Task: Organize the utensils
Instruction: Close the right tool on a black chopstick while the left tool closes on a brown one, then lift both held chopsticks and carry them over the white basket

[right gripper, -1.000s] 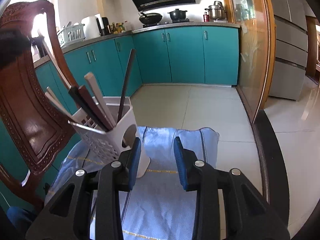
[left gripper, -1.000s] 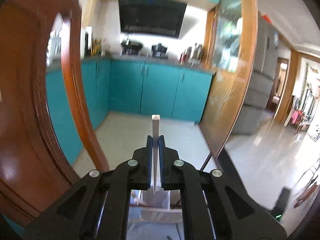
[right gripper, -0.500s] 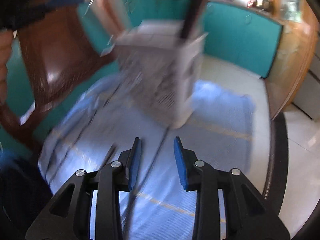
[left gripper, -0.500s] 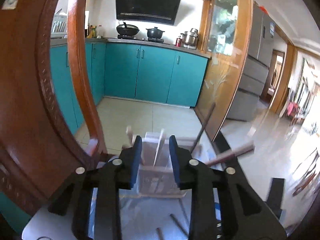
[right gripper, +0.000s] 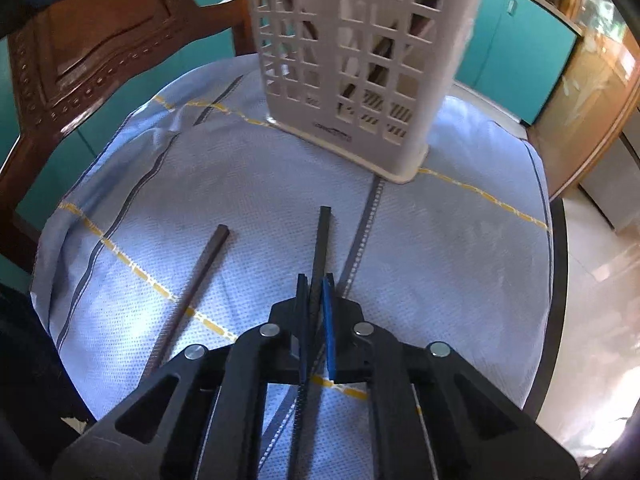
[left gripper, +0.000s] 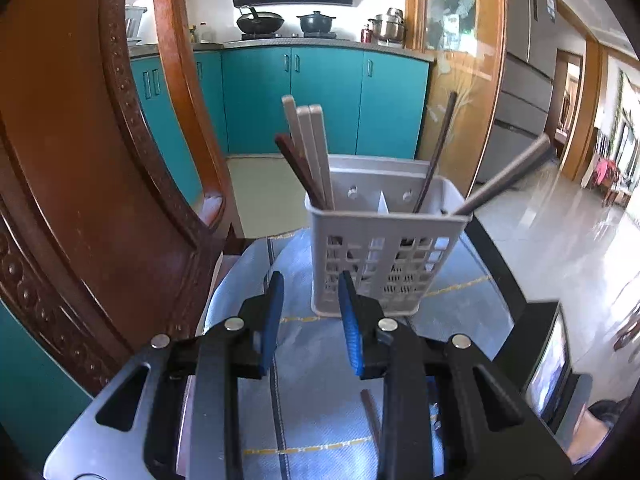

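Now mid pick-up: right gripper (right gripper: 316, 280) jaws just closed on black chopstick (right gripper: 322, 240), flat on blue cloth (right gripper: 240, 184) short of white holder (right gripper: 360, 60). Left gripper (left gripper: 311, 280) jaws partly open, empty. Next: lift, tip upright, drop into holder. Brown chopstick (right gripper: 200, 276) still loose.

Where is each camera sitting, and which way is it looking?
Left wrist: sits on the left tongs, looking across the table at the white slotted plastic utensil holder and the kitchen; its open tongs show.
Right wrist: sits on the right tongs, looking steeply down at the light blue cloth; its tongs are shut on a black chopstick.
Shared: holder, cloth, and the brown chopstick lying loose.
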